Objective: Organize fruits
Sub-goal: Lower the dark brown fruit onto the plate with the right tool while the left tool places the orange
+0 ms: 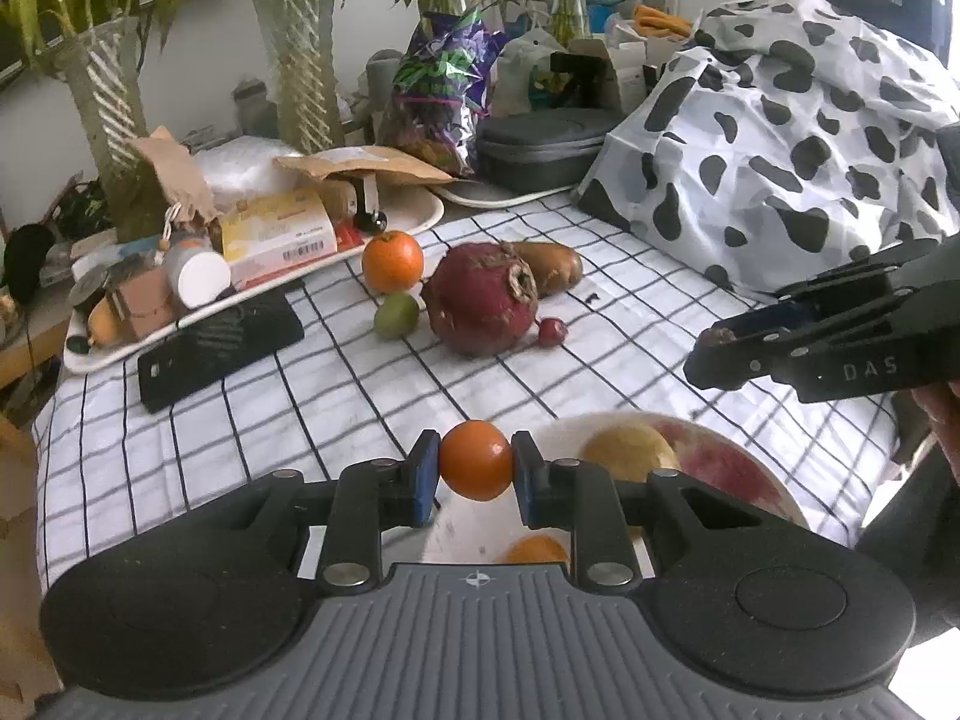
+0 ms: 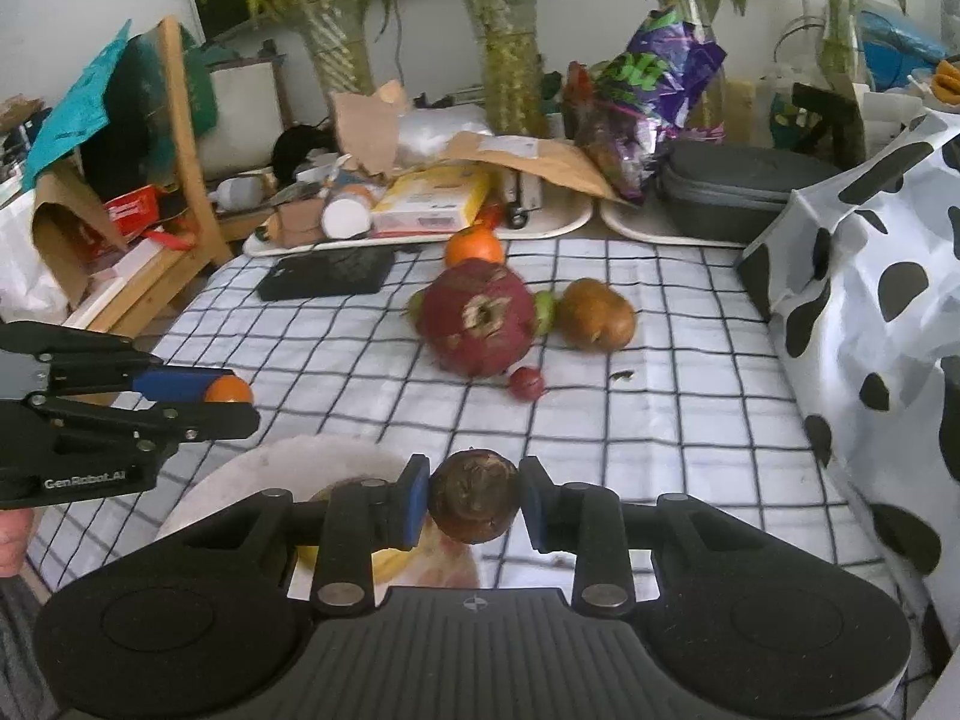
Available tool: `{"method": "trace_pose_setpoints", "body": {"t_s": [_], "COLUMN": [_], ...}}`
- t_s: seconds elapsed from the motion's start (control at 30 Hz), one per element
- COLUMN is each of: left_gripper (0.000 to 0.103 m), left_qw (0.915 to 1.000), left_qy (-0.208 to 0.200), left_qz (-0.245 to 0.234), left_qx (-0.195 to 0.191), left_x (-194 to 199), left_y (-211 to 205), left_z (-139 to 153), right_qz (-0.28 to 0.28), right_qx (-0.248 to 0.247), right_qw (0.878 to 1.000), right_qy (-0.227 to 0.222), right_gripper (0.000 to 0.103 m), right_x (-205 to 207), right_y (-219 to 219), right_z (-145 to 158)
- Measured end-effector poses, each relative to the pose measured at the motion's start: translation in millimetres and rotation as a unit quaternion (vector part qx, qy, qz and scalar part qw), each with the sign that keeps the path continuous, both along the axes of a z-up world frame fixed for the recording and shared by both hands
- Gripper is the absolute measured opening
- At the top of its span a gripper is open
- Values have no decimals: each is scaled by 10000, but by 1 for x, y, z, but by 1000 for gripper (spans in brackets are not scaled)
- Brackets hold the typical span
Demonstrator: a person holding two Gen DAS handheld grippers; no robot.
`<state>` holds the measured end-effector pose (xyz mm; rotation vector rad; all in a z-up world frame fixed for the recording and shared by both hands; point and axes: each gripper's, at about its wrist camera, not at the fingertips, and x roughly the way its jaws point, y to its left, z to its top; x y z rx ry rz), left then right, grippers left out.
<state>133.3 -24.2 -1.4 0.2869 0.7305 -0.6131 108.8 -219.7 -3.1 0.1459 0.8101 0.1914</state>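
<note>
We've got the left claw clamped on a small orange fruit, and the right claw, marked "DAS", gripping a brown fruit. The left one reads "GenRobot.AI", and the white bowl sits just under both.

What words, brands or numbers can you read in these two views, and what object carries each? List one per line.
"DAS": side of the right gripper.
"GenRobot.AI": side of the left gripper.
Yellow box: barcode label, too small to read.
Purple snack bag: lettering crumpled, unreadable.
</note>
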Motion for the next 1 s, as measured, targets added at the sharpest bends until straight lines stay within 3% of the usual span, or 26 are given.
{"method": "trace_pose_setpoints", "body": {"t_s": [0.53,0.73,0.77,0.8,0.83,0.87,0.9,0.93,1.0], "left_gripper": [25,26,26,27,37,48,68,75,75], "left_qw": [9970,9969,9970,9970,9971,9972,9973,9975,9976], "left_qy": [761,749,723,700,678,653,595,463,297], "left_qz": [166,161,157,163,158,174,222,307,377], "left_qx": [39,197,231,276,308,331,363,432,503], "left_x": [-41,-49,-50,-52,-54,-55,-57,-60,-66], "left_y": [11,7,6,5,4,4,4,5,9], "left_z": [-23,-29,-29,-30,-30,-30,-28,-27,-23], "right_qz": [916,930,887,844,809,779,759,747,687], "right_qx": [-442,-677,-715,-753,-773,-775,-773,-756,-704], "right_qw": [9935,9918,9921,9923,9926,9931,9935,9940,9950], "right_qy": [512,563,532,504,470,411,341,262,193], "right_gripper": [33,34,36,49,57,72,83,84,93], "right_x": [-40,-37,-37,-36,-36,-37,-38,-41,-48], "right_y": [53,60,59,59,58,58,56,55,51], "right_z": [-18,-26,-26,-26,-25,-23,-20,-17,-13]}}
